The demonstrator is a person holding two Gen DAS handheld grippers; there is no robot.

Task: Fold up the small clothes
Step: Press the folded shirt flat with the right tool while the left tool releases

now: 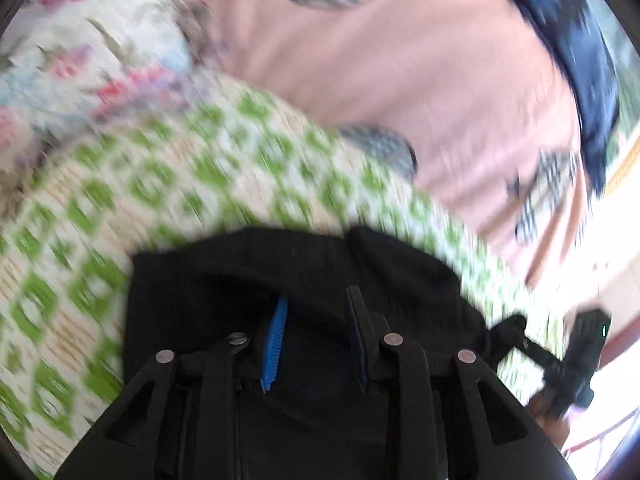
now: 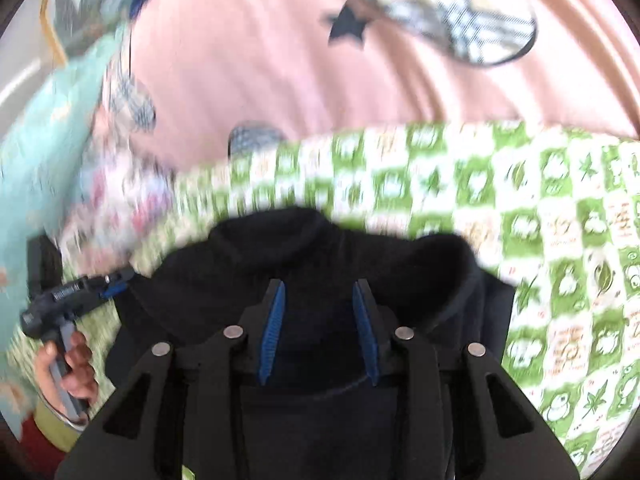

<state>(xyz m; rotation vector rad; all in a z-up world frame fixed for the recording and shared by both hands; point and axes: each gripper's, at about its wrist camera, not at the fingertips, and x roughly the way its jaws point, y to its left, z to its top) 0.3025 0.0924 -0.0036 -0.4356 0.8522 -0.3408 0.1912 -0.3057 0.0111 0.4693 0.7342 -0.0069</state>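
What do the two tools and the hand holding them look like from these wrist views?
Both are matte black, with angular linkage arms joined by round silver pins. The left tool and the right tool each have blue ribbed pads. The bare hand grips a grey handle; no cables show.

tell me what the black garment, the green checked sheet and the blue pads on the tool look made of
Black garment: soft matte knit or fleece, judging by its rounded, light-swallowing folds. Green checked sheet: thin printed woven cloth, probably cotton; it lies flat with a dull finish. Blue pads: ribbed rubber or plastic, faintly glossy; blur leaves it open.
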